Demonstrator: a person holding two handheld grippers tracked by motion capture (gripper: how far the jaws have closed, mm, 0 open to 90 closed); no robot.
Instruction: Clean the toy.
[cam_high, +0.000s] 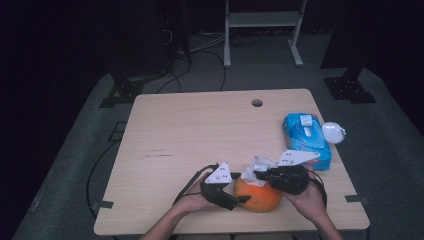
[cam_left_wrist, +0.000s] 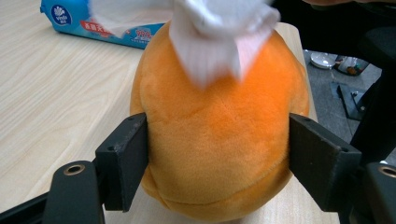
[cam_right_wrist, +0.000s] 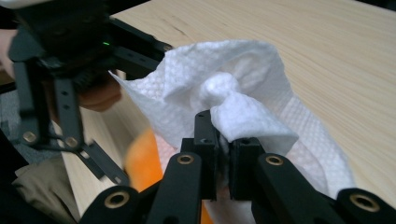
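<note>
An orange plush ball (cam_high: 257, 196) sits near the table's front edge. My left gripper (cam_high: 241, 187) comes in from its left, and its black pads (cam_left_wrist: 123, 161) press on both sides of the plush ball (cam_left_wrist: 219, 135), so it is shut on it. A crumpled white tissue (cam_high: 260, 164) lies on top of the plush. My right gripper (cam_right_wrist: 224, 163) is shut on a twisted bunch of that tissue (cam_right_wrist: 243, 88), just above the plush (cam_right_wrist: 142, 161). In the high view the right gripper (cam_high: 257, 175) reaches in from the right.
A blue tissue pack (cam_high: 306, 140) lies at the table's right edge, with a small round white object (cam_high: 333, 132) beside it. The light wooden table (cam_high: 200, 130) has a cable hole (cam_high: 257, 103) near its far edge. Stands and cables are on the floor beyond.
</note>
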